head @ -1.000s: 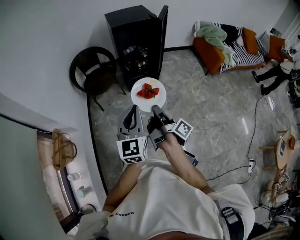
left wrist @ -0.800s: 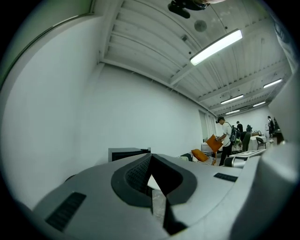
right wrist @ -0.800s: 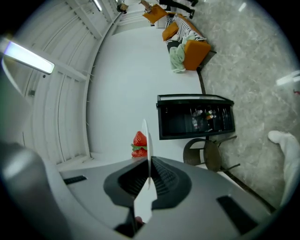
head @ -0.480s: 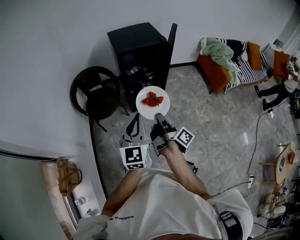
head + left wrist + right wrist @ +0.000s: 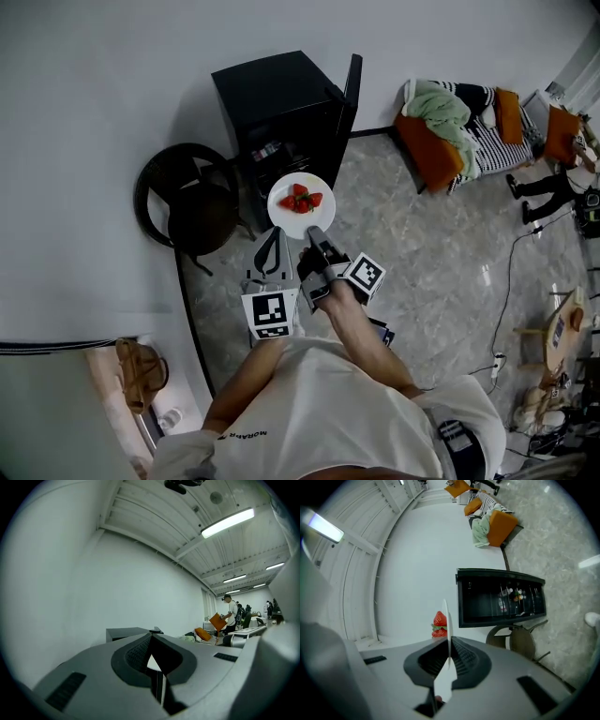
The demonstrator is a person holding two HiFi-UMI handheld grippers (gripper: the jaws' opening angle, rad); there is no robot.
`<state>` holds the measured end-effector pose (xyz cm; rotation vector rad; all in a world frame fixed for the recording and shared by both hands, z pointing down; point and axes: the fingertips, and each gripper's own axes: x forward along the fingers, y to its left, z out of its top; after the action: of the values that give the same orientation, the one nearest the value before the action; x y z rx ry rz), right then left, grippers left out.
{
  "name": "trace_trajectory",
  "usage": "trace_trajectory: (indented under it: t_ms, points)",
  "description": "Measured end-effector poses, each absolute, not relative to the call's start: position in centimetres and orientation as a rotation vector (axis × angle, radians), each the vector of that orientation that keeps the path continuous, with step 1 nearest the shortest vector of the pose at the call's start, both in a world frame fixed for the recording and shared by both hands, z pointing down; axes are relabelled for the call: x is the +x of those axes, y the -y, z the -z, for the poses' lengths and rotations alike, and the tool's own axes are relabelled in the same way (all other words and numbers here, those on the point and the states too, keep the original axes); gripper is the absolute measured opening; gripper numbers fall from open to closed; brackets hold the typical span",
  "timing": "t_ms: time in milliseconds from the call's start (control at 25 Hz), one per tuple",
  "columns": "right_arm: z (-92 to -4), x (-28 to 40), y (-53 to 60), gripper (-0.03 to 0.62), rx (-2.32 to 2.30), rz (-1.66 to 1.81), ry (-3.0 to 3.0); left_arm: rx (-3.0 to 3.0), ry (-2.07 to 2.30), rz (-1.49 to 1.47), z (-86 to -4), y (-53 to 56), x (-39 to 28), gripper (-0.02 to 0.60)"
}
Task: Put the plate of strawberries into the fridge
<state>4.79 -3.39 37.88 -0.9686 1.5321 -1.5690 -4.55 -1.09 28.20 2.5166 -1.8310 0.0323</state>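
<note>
A white plate (image 5: 300, 204) with a few red strawberries (image 5: 300, 199) hangs in the air in front of the black fridge (image 5: 281, 98), whose door (image 5: 349, 89) stands open. My right gripper (image 5: 314, 231) is shut on the plate's near rim. In the right gripper view the plate (image 5: 447, 620) shows edge-on between the jaws, with the strawberries (image 5: 439, 623) to its left and the fridge (image 5: 501, 597) ahead, bottles on its shelves. My left gripper (image 5: 270, 246) is held beside the plate, to its left, shut and empty. The fridge top (image 5: 129, 632) shows past its jaws.
A round dark chair (image 5: 187, 202) stands just left of the fridge, close to the plate's path. An orange sofa (image 5: 450, 117) with a green blanket is at the right wall. A cable (image 5: 511, 272) runs over the stone floor. A person (image 5: 548, 183) sits at the far right.
The plate, held in my right gripper, has come closer to the open fridge and now hangs just before it. Both grippers keep their states.
</note>
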Motion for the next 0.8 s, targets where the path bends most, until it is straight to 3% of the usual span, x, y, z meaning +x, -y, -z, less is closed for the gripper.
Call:
trace_trajectory:
  t_ms: [800]
  points:
    - [-40.2,3.3,11.9,0.021,-1.064,1.585,-1.471,2.517,1.737,-0.065,-30.9,9.9,-6.6,0.000]
